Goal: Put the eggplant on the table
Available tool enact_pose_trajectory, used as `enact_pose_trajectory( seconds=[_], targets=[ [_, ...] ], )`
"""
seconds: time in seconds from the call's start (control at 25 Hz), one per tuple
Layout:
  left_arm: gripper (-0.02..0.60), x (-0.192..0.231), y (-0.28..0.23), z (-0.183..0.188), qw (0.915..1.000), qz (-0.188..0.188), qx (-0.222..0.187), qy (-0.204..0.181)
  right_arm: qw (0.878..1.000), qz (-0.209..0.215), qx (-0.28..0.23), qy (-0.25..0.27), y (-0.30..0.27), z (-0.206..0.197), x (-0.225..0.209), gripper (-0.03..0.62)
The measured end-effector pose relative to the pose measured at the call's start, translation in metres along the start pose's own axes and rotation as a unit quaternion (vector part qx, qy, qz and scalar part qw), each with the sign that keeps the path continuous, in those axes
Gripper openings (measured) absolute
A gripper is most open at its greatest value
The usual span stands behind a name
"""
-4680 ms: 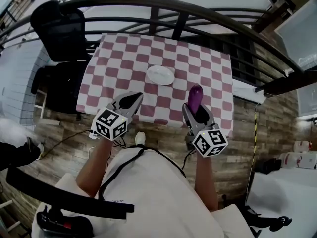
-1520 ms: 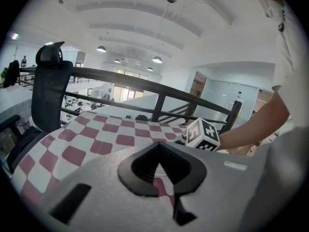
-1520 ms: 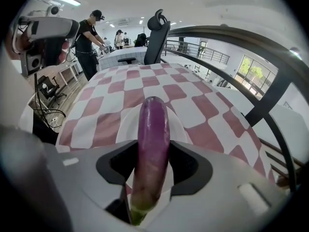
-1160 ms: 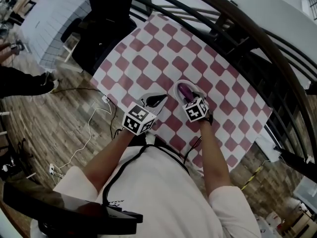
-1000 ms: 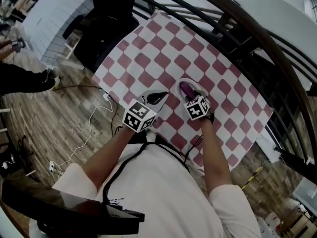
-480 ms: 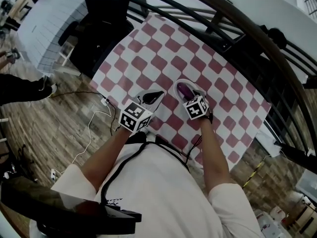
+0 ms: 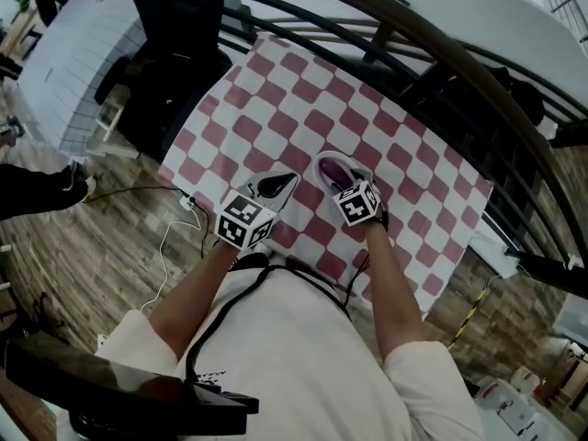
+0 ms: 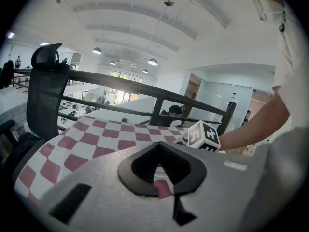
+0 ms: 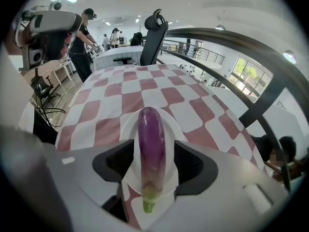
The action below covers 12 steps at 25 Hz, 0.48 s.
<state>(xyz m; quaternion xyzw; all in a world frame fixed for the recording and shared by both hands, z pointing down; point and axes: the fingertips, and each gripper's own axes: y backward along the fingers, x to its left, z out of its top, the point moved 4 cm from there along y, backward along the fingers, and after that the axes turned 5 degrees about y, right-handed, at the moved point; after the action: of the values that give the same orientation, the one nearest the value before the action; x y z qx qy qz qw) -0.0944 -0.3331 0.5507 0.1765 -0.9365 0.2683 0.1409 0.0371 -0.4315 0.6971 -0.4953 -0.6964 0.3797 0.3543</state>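
The eggplant (image 9: 150, 149) now lies lengthwise on the white plate (image 9: 172, 128), green stem end toward the right gripper (image 7: 344, 180). Some seconds back it stood upright in that gripper, nearer the person than the plate, and the plate was bare.

The right fingers (image 9: 118, 161) have just been opening. They are spread, one on each side of the eggplant, with a strip of plate showing between each pad and the purple skin, so neither pad presses on it. A second ago the gripper was already over the plate with the eggplant in it. It has not moved off since, and only the gap between the fingers has grown.

The left gripper (image 7: 283, 181) hovers just beside the plate on the person's left, much as a second ago. Its fingers (image 8: 140, 166) are pressed together at the tips with nothing between them. Through the gap behind the tips only checked cloth shows.

The plate sits on the table (image 7: 303, 90), which is covered in a pink-and-white checked cloth. In the head view the table has slid a little up and to the left since a second ago. Beyond the plate, past the table's far corner, stands a black office chair (image 7: 175, 26), and a dark railing (image 7: 413, 26) curves along the table's far side.
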Motion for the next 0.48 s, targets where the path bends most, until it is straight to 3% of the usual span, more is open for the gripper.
enact_pose_trajectory(
  seconds=[0.24, 0.36, 0.48],
  targets=[
    [0.006, -0.009, -0.004, 0.004, 0.9992, -0.038, 0.002, -0.015, 0.998, -0.028, -0.026, -0.046, 0.026, 0.0, -0.003, 0.265],
    [0.006, -0.014, -0.003, 0.006, 0.9983, -0.054, 0.004, -0.021, 0.995, -0.042, -0.049, -0.077, 0.043, 0.003, -0.005, 0.236],
    [0.006, -0.017, 0.001, 0.008, 0.9972, -0.071, 0.007, -0.022, 0.989, -0.058, -0.076, -0.11, 0.058, 0.004, -0.004, 0.164]
  ],
)
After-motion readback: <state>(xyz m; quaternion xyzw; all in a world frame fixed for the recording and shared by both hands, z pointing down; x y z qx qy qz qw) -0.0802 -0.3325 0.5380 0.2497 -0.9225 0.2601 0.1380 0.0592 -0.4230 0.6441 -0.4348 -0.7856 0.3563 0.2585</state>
